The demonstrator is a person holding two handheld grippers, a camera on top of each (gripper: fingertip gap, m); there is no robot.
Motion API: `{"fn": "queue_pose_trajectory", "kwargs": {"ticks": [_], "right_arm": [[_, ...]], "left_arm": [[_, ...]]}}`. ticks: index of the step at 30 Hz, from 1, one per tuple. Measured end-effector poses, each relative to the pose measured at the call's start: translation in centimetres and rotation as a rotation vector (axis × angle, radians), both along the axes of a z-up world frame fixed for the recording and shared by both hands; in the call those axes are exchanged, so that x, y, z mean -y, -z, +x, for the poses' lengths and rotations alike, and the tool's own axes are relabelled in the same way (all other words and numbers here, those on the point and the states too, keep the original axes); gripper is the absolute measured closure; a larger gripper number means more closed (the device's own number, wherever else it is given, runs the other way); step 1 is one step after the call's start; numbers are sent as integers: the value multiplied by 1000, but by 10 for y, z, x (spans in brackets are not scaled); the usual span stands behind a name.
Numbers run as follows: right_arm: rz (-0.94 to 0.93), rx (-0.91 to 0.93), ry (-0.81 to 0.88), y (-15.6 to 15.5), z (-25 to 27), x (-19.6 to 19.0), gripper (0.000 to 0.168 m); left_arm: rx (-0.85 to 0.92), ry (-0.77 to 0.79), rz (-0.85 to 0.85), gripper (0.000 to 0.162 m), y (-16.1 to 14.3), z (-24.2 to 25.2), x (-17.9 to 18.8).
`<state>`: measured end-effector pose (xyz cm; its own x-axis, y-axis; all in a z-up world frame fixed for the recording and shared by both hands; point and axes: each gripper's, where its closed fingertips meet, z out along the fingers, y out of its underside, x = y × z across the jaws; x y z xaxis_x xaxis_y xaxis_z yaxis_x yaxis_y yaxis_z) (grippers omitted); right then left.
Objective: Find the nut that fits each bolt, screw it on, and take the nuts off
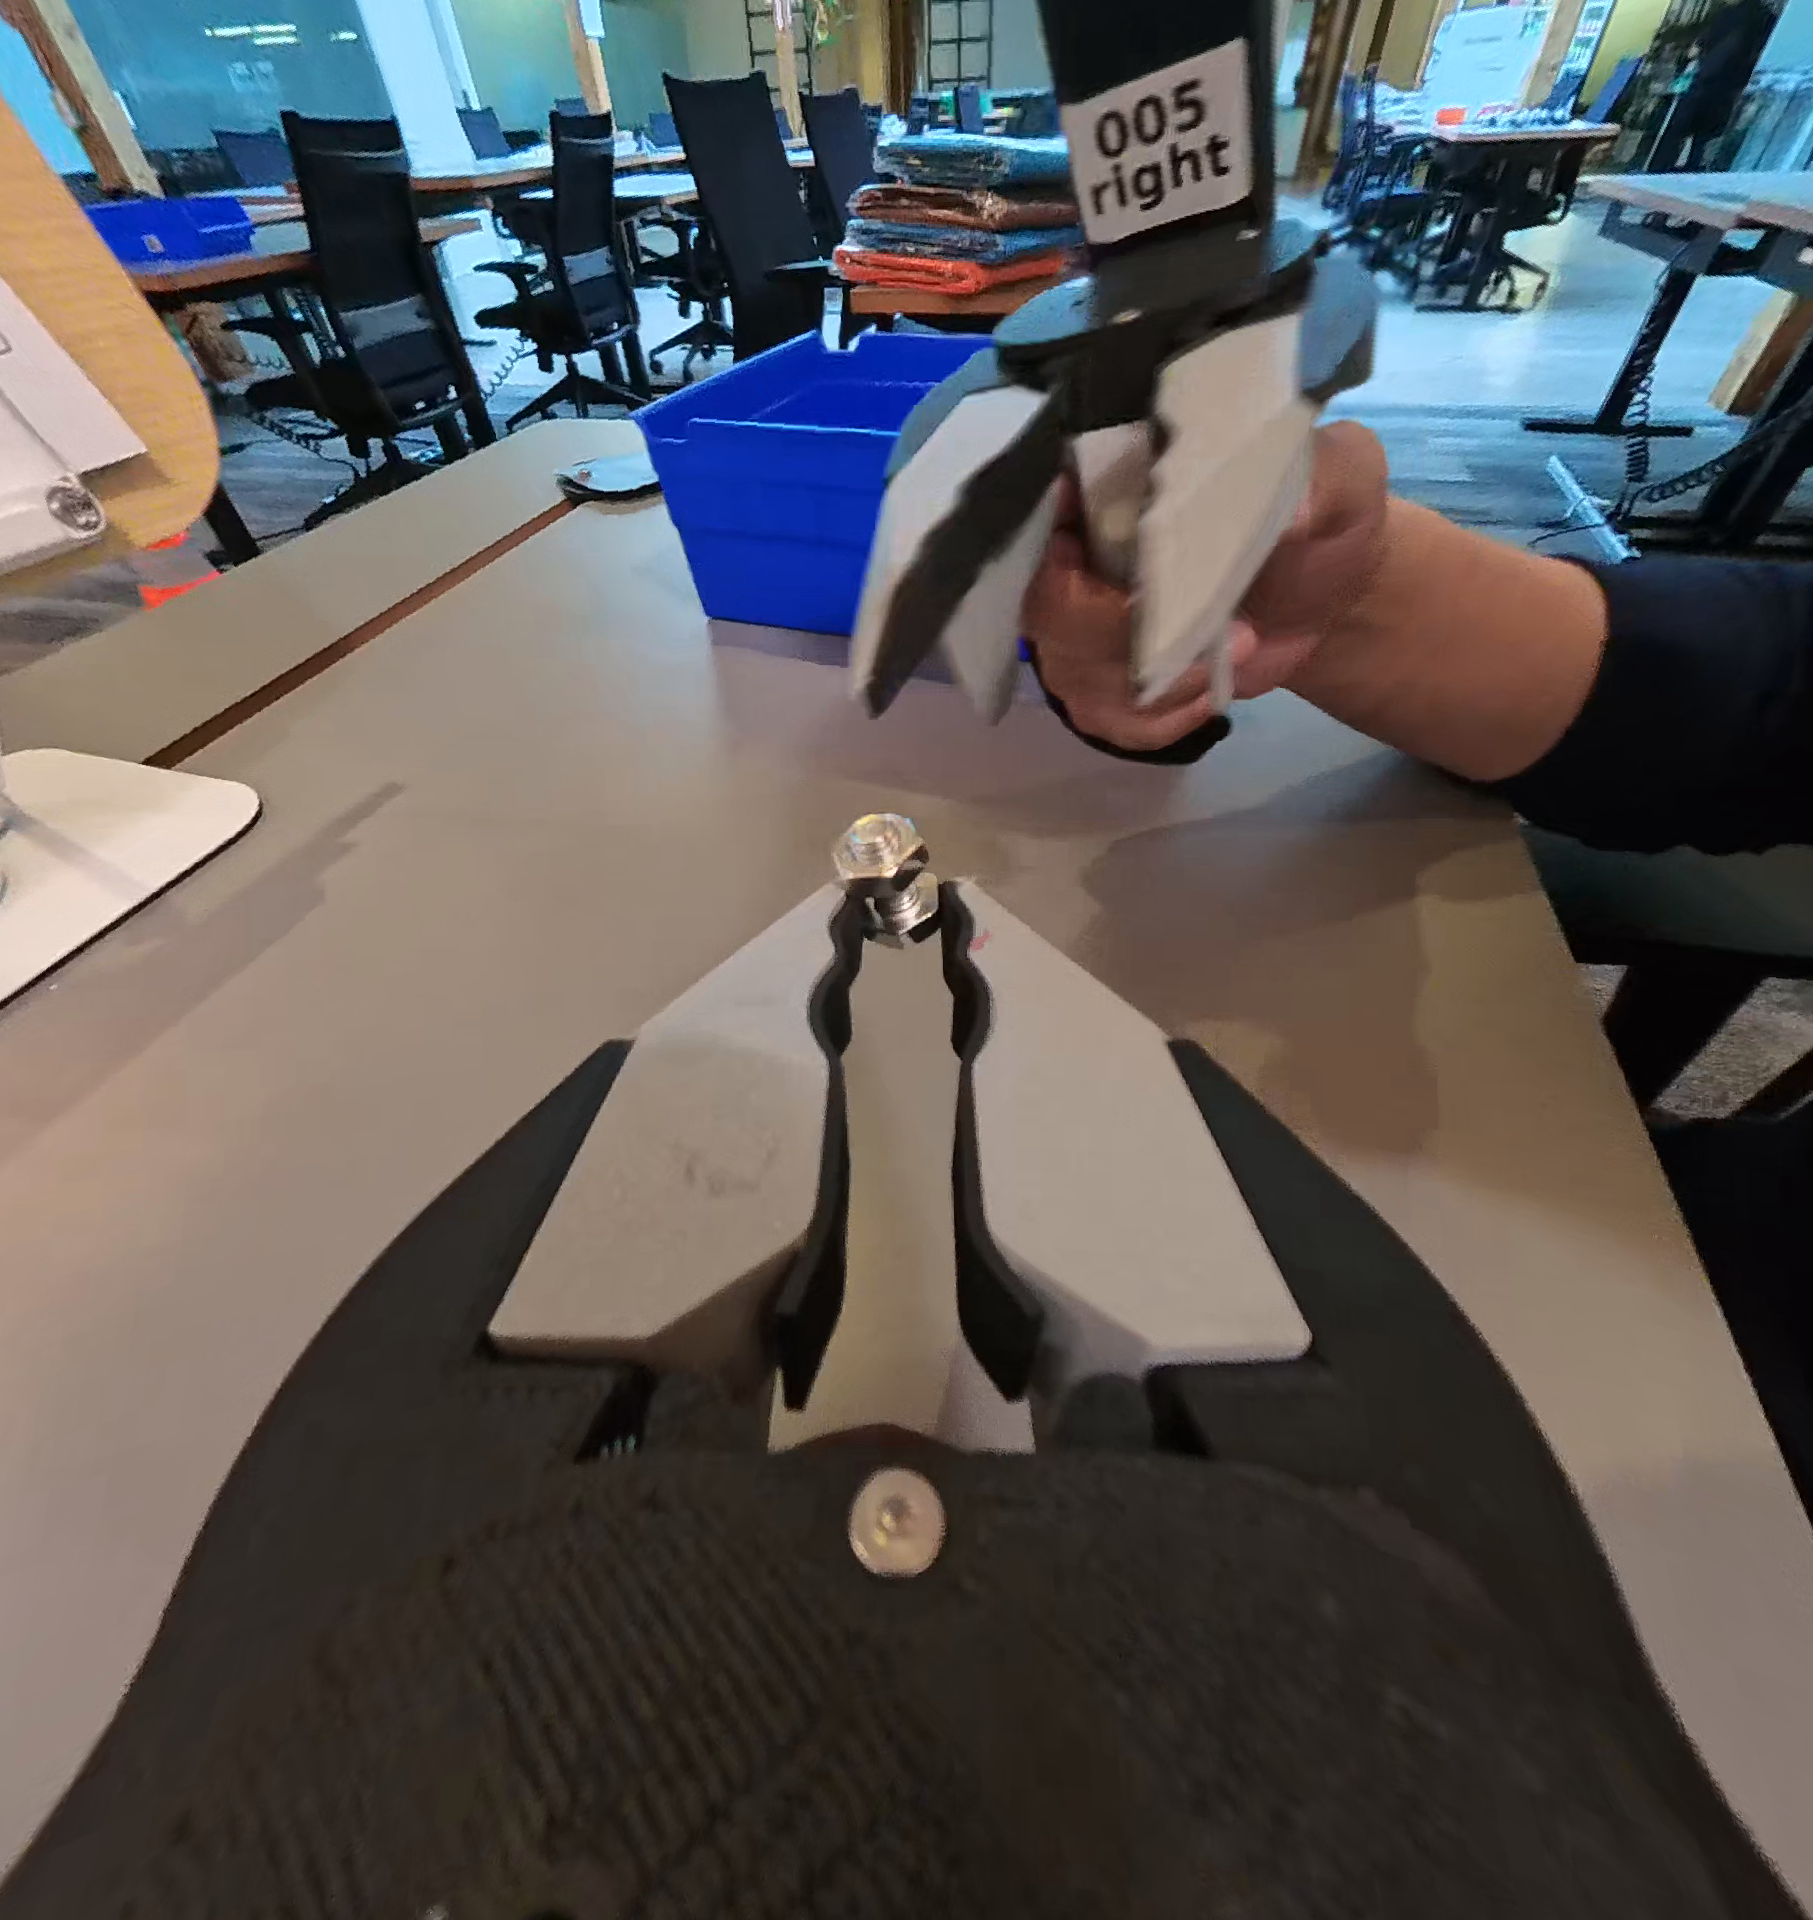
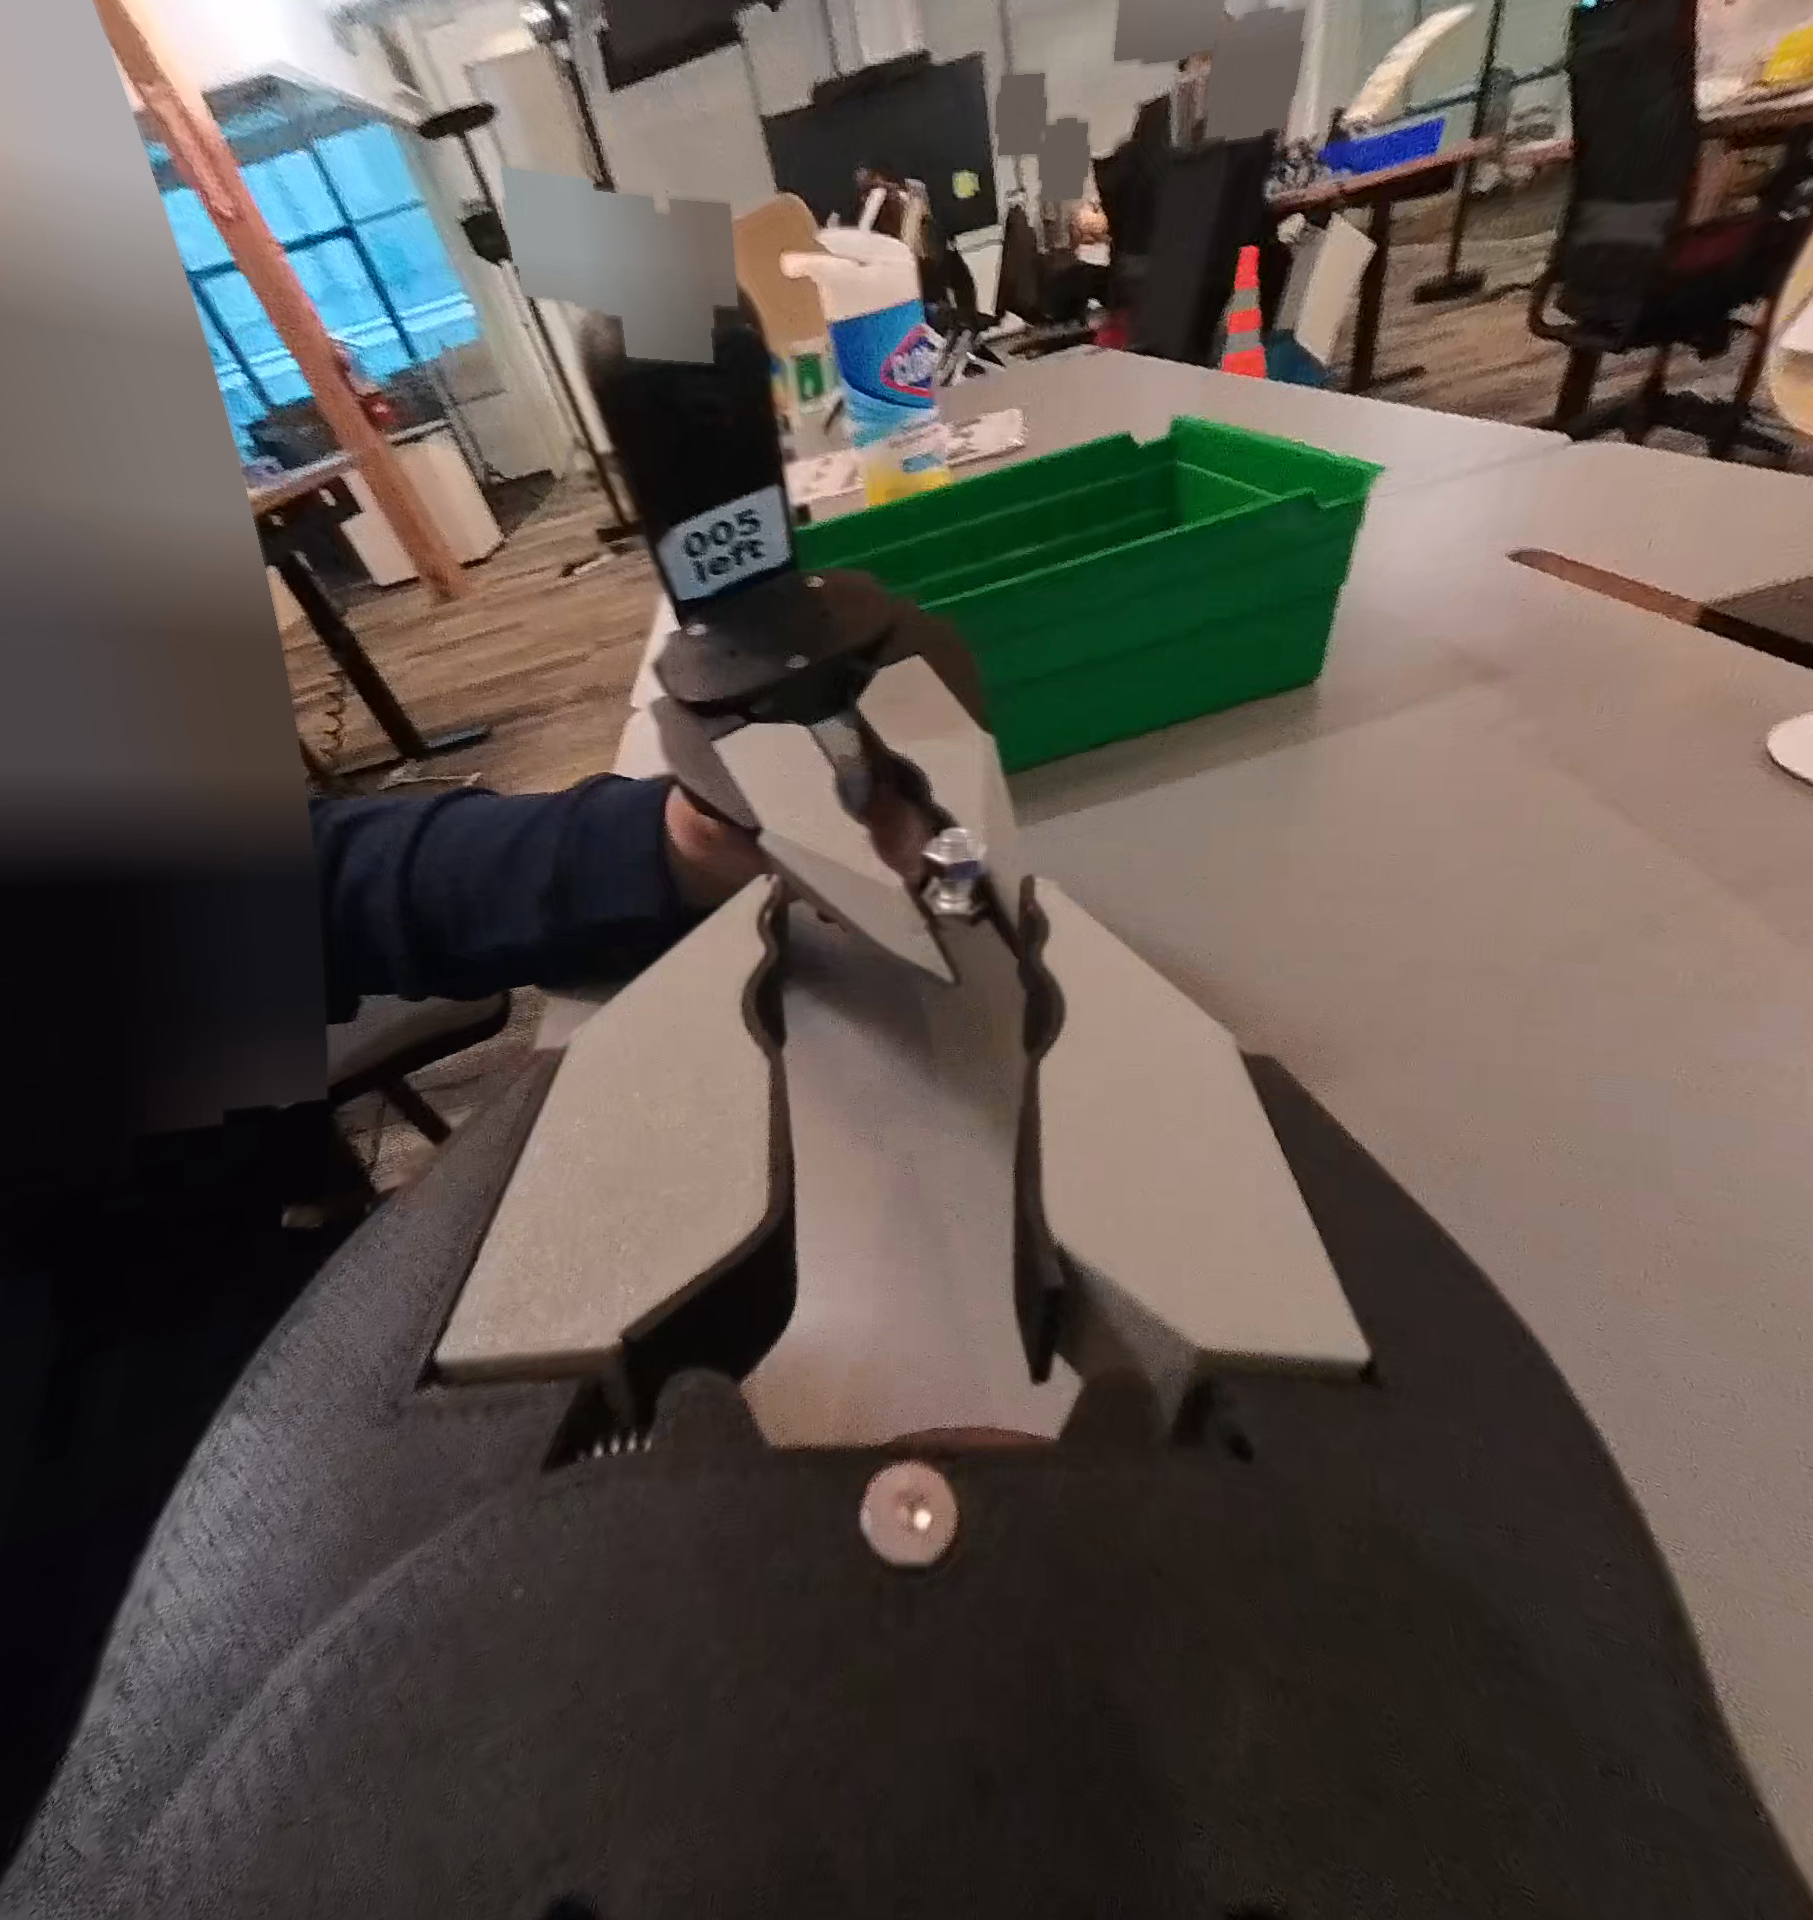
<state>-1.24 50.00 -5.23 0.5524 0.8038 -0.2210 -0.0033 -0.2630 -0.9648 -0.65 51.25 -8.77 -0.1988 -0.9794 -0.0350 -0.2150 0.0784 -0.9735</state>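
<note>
The left tongs are clamped at their very tips on a silver bolt, gripping the threaded shank and a nut on it; the hexagonal head stands just above the tips, held up over the desk. The right tongs stand apart with nothing between them, their tips flanking the left tongs' tips and the bolt without touching it. Both tools have flat grey fingers with wavy black inner edges on ribbed black bodies. The desk is smooth, matte grey with a rounded corner on the person's side, and the surface beneath the tongs is bare and open. A blue plastic bin sits beyond them, just behind the right tongs in the left wrist view; its contents cannot be made out. A green plastic bin with inner dividers stands beyond the left tongs in the right wrist view; the compartments that show look empty. A white stand base lies near the desk's far edge.
</note>
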Motion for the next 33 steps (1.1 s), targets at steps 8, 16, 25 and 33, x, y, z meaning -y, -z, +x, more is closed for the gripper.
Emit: {"fn": "queue_pose_trajectory", "kwargs": {"ticks": [8,16,25,33], "right_arm": [[-75,63,79,28,-13,-22,156],[-98,83,127,35,-8,-27,157],[-106,-34,123,21,4,-25,157],[-94,-26,101,21,-5,-25,157]], "left_arm": [[-56,-32,79,150,13,7,2],[-93,-91,129,149,21,10,-6],[-72,-76,33,137,16,9,-6],[-36,-49,-10,147,9,10,0]]}}
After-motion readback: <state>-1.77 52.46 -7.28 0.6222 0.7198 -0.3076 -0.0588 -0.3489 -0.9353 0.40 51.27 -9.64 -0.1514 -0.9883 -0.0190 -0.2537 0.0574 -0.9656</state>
